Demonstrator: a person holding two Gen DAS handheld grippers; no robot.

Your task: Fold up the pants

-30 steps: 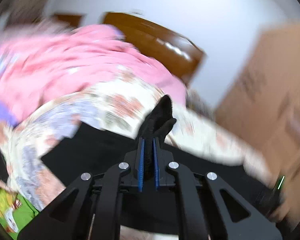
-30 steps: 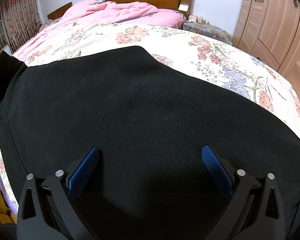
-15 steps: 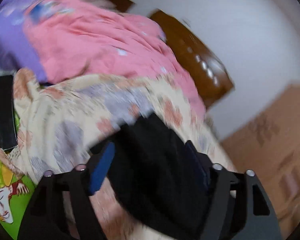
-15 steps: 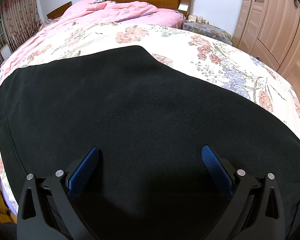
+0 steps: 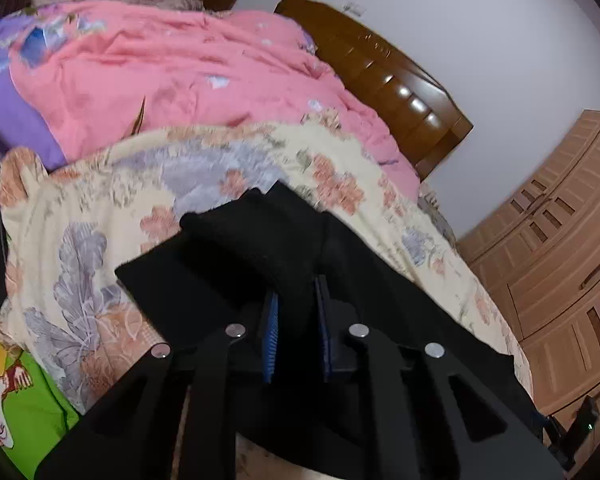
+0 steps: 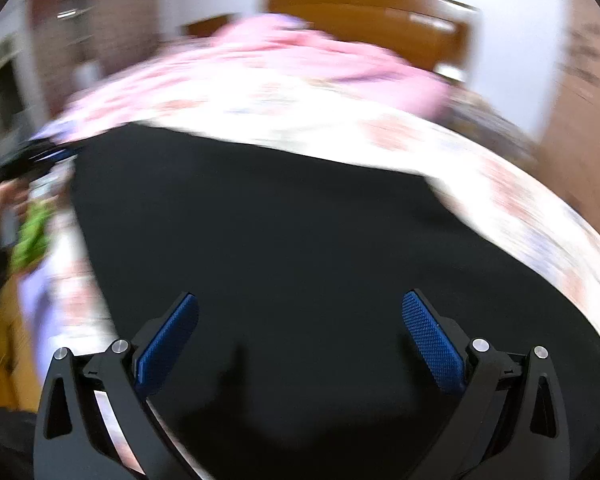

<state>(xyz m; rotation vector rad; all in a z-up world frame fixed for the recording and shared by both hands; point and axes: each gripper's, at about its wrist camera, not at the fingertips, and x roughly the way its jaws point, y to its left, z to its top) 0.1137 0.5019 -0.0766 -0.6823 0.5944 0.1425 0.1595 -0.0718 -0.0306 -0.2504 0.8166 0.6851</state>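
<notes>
Far left in the left wrist view there's a bit of green cartoon-print fabric point(image 5: 16, 392) hanging off the bed's edge, then the floral bedspread point(image 5: 112, 216), with a pink comforter point(image 5: 188, 80) bunched up behind it near the wooden headboard point(image 5: 392, 92). The black pants point(image 5: 220, 264) lie on the bedspread, and the left gripper point(image 5: 296, 332) has a bunched-up fold of them between its blue pads: the jaws are closing on that fold, with the fabric squeezed between them and sticking up past the tips. Off to the right is a wooden wardrobe point(image 5: 560, 260).

The right wrist view is pretty smeared with motion blur. At its left edge you can make out a hand point(image 6: 2, 200) and something dark, too blurry to tell more. The pants point(image 6: 284, 248) spread flat across most of the frame over the bedspread point(image 6: 520, 200). The right gripper point(image 6: 300, 332) hovers over them with its jaws wide apart, nothing pinched, just black cloth below.
</notes>
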